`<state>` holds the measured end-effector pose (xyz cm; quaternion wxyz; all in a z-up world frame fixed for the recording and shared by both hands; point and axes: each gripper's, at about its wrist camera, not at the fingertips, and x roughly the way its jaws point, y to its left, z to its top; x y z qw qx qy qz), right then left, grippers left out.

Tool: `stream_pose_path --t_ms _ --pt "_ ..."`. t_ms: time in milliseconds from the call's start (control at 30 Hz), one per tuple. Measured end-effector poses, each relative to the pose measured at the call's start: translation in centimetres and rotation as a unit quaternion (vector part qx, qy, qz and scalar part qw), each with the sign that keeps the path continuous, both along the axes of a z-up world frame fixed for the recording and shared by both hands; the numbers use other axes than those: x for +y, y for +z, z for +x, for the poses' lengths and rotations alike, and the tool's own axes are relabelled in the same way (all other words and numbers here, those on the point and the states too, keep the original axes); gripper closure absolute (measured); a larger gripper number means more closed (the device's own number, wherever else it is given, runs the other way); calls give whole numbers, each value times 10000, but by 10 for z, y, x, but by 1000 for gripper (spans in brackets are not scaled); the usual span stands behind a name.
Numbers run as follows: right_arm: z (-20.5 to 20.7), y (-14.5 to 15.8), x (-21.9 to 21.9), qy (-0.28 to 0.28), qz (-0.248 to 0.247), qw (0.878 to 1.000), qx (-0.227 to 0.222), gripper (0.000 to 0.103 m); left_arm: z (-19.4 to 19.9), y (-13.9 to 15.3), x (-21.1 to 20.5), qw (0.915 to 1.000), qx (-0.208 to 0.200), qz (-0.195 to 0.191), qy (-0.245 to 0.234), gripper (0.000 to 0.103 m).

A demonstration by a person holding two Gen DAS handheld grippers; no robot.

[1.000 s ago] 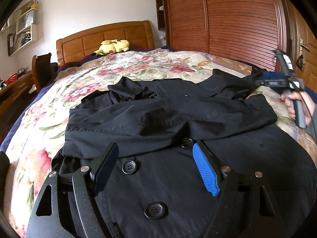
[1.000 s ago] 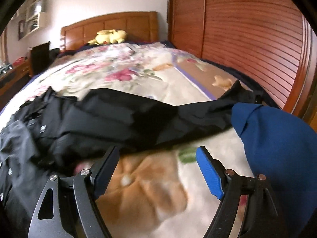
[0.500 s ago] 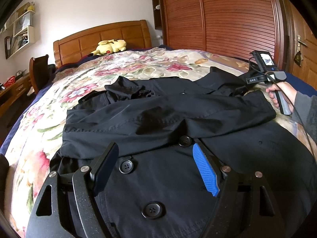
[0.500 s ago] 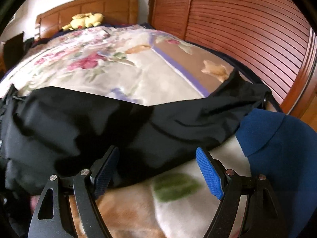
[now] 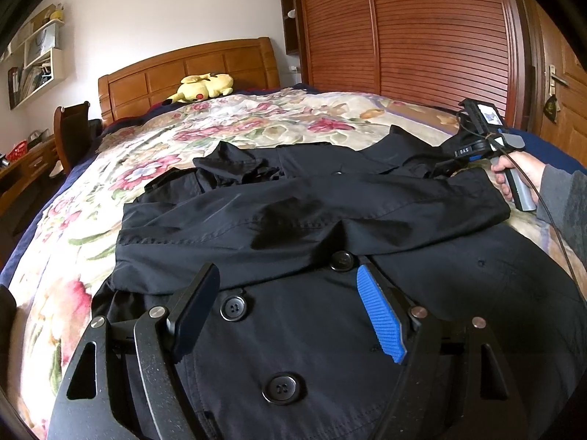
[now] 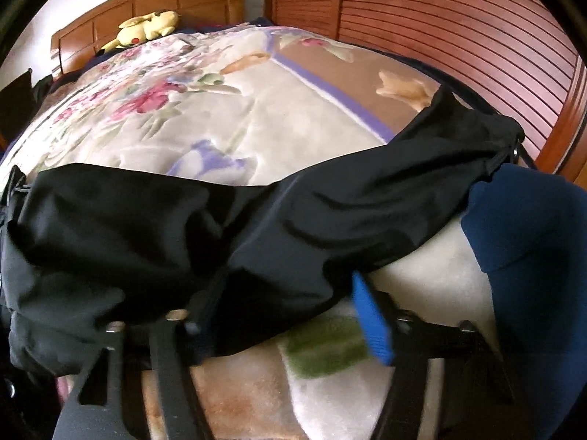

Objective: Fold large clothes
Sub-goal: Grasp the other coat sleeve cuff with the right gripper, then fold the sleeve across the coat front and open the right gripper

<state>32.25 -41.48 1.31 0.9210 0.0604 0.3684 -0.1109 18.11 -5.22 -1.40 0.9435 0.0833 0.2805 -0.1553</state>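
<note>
A black buttoned coat (image 5: 330,212) lies spread on the floral bedspread (image 5: 256,124), one sleeve folded across its chest. My left gripper (image 5: 288,275) hovers open just above the coat's front, near its buttons, with nothing between its fingers. At the right, a hand (image 5: 513,168) holds my right gripper (image 5: 440,170) at the coat's other sleeve. In the right wrist view that sleeve (image 6: 330,212) stretches across the bed, and the right gripper (image 6: 286,293) straddles its near edge. Its jaws are closing with sleeve cloth between them. The blue pad (image 6: 370,315) touches the cloth's edge, with a wide gap still showing.
A yellow plush toy (image 5: 205,86) rests against the wooden headboard (image 5: 183,69). Slatted wardrobe doors (image 5: 422,36) run along the bed's right side. Dark blue fabric (image 6: 532,238) lies by the sleeve's cuff. A chair (image 5: 69,128) and desk stand to the left.
The right gripper swung toward the far sleeve, came down onto it, and its jaws narrowed around the cloth. The left gripper stayed put and open.
</note>
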Motion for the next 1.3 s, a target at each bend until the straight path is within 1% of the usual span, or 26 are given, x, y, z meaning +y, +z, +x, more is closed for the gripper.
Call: stream_pose_path --t_ms 67,133,167,233,333,533,633,767,933,1000,1167,1300 --pt "-3 1 3 70 -45 10000 -1 77 0 0 0 10000 -8 -5 0 25" --pt "-5 3 9 191 -134 9997 23 90 0 1 1 10000 -6 -27 -1 25" --pt "-6 5 13 238 -246 9994 36 92 0 1 1 10000 -2 -40 0 25" --pt "-10 12 25 310 -580 9978 -13 94 0 1 1 10000 -4 -41 6 25" --pt "-23 33 40 436 -744 9957 -332 94 -2 2 1 10000 -31 -74 26 25" --pt "-61 82 81 876 -1107 9855 -941 94 -5 6 3 9998 -115 -139 107 25" --pt "-81 96 108 1125 -1268 9786 -1163 94 -7 8 7 9996 -170 -188 140 25" --pt "-106 104 146 1511 -1370 9693 -1370 94 -9 11 14 9992 -196 -289 194 25" --pt "-140 105 187 2163 -1213 9561 -1559 94 -10 12 19 9988 -210 -344 265 25" --pt "-151 101 195 2401 -1162 9511 -1555 94 -9 13 21 9987 -207 -370 284 25" --pt "-169 76 222 2921 -1188 9404 -1276 94 -10 12 24 9986 -196 -390 315 25" --pt "-177 57 231 3144 -1064 9380 -1004 94 -13 13 29 9984 -220 -393 328 25"
